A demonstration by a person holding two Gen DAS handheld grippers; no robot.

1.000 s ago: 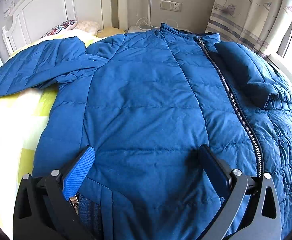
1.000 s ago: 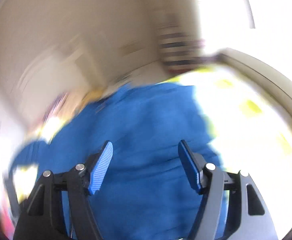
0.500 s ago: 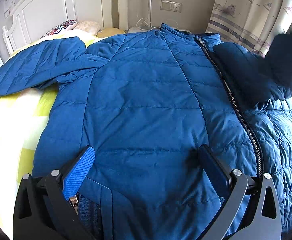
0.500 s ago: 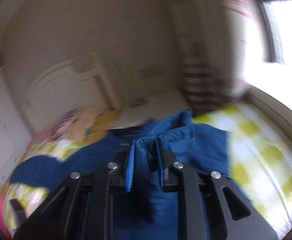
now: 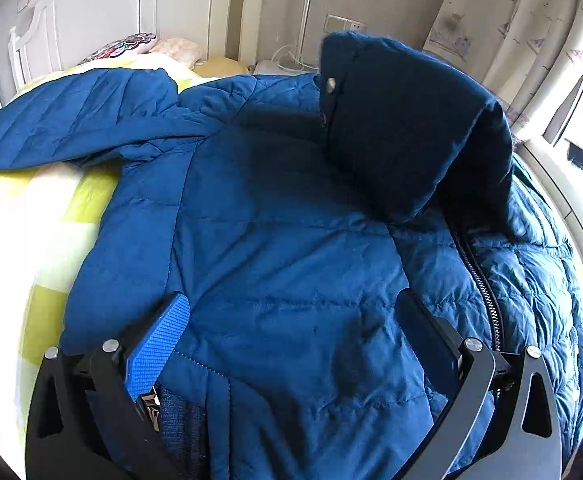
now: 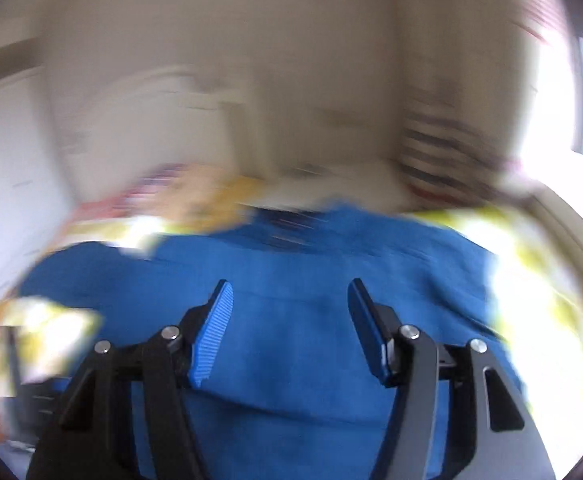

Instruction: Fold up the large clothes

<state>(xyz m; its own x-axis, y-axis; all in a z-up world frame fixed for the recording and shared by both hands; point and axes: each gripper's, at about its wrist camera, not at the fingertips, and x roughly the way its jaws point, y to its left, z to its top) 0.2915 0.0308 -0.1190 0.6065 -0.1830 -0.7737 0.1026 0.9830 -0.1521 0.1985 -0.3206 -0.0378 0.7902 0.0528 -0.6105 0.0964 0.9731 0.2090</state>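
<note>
We look from each wrist along its jaws, tilted down, close over the jacket (image 5: 291,240) on the bed (image 5: 19,248), facing the headboard (image 5: 91,12). Both views share these; the right view is blurred.

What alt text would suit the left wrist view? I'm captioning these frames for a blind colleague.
A blue quilted jacket lies spread on a bed with a yellow-checked cover, one sleeve lifted and folding across its chest. The open left gripper sits low over the hem, with a white headboard and curtains behind.
</note>
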